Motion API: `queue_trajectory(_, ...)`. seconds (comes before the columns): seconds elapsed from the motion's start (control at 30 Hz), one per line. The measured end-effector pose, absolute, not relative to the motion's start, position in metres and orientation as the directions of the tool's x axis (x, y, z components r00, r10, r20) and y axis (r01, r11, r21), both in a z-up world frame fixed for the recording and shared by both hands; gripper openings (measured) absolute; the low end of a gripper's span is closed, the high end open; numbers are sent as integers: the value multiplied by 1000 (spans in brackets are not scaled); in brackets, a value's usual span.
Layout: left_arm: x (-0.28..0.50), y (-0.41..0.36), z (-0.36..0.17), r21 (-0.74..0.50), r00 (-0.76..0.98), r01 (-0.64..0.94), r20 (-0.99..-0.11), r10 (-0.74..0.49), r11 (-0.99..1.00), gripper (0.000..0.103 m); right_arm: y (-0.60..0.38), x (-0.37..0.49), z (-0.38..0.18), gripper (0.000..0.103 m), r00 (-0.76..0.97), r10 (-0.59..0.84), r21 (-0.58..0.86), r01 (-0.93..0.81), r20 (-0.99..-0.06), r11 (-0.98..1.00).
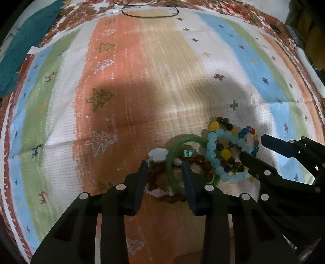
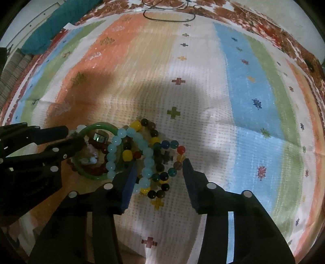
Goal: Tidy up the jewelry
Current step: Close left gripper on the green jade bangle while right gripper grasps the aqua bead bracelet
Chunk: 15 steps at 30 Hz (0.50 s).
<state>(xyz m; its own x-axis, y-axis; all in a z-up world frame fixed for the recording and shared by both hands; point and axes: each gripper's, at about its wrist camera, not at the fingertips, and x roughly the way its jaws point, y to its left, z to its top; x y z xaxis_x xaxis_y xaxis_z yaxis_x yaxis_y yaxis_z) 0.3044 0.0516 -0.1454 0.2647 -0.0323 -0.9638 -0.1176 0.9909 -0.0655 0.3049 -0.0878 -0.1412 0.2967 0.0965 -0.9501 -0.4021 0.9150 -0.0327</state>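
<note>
- Two hand-held grippers point steeply down at one pile of jewelry lying on a striped cloth [image 1: 162, 71] with tree and cross motifs.
- Left gripper [image 1: 165, 164]: jaws partly open and straddling the near arc of the green bangle [image 1: 172, 154]. The bangle and some dark red beads [image 1: 205, 172] lie between the fingers; whether the pads press on anything cannot be told.
- Right gripper [image 2: 159, 162]: jaws partly open and lowered over the multicolour bead bracelet [image 2: 172, 145]. Its left finger [image 2: 130, 176] sits just beside the pale blue bead bracelet [image 2: 110, 157]; contact by the pads cannot be confirmed.
- Pile layout, right wrist view: green bangle at the left, pale blue bracelet overlapping its right edge, multicolour strand at the right.
- A small metallic ring [image 2: 99, 137] sits inside the bangle's loop.
- A white flower-shaped piece [image 1: 158, 155] lies at the left edge of the pile, touching the bangle.
- A bracelet with yellow and dark beads [image 1: 220, 124] runs through the middle of the pile.
- A thin black cord [image 1: 150, 12] lies at the far edge of the cloth, well apart from the pile.
</note>
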Motion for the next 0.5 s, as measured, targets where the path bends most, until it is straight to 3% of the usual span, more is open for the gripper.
queue_trajectory(0.13,308,46,-156,-34,249,-100,-969,-8,994,24,-87,308,-146,37,288,94,-32,-405,-953,914)
queue_trajectory(0.3,309,46,-157,-19,252,-101,-968,7,995,8,-84,308,-148,19,287,96,-36,-421,-953,906)
queue_trajectory(0.37,309,48,-156,-32,254,-108,-967,-3,994,7,-83,307,-145,12,296,94,-44,-426,-950,904)
queue_trajectory(0.5,307,47,-153,-35,261,-108,-965,-6,994,7,-83,306,-140,12,301,110,-32,-429,-947,903)
